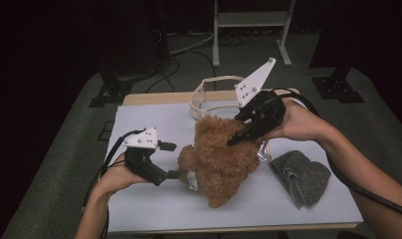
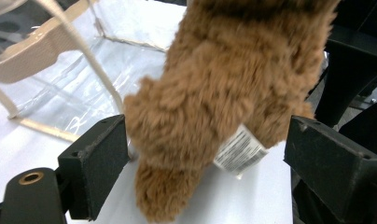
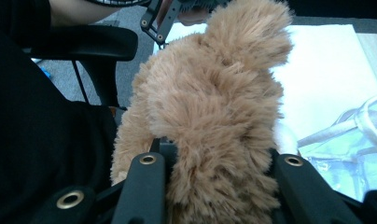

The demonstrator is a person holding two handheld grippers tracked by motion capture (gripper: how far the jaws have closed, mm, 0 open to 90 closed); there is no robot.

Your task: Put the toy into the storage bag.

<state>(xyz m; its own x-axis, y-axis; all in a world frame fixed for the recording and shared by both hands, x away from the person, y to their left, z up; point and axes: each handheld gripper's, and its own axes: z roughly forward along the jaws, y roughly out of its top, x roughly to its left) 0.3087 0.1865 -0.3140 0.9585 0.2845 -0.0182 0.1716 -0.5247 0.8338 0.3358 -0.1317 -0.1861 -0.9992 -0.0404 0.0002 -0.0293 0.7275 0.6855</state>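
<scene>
Brown plush teddy bear point(image 1: 220, 157) lies near the middle of the white counter point(image 1: 154, 209), belly down, one limb pointing to 6 o'clock. White barcode tag point(image 2: 239, 151) hangs from its underside in the left gripper view. Left tongs point(image 1: 176, 174) sit at the bear's 9 o'clock, held low in the left hand point(image 1: 114, 174); jaws spread wide on either side of a furry limb, pads clear of the fur, not pinching. Grey three-cornered plate on top, cable trailing toward 7 o'clock. Grey felt cloth point(image 1: 301, 177) lies crumpled at the bear's 3 o'clock, just beside it, on the counter. Right tongs point(image 1: 236, 138) come down from 1 o'clock onto the upper part of the bear, held in the right hand point(image 1: 293, 122); the right gripper view shows fur packed between the two black jaws, so they are pinching the bear. Clear plastic bag point(image 2: 74, 88) with beige webbing handles point(image 1: 209, 84) stands at the bear's 12 o'clock, touching or almost touching its head, can't tell which. Farther back, past the counter's far edge: grey floor, black cables, white metal frame point(image 1: 251, 30) at 12 o'clock.
</scene>
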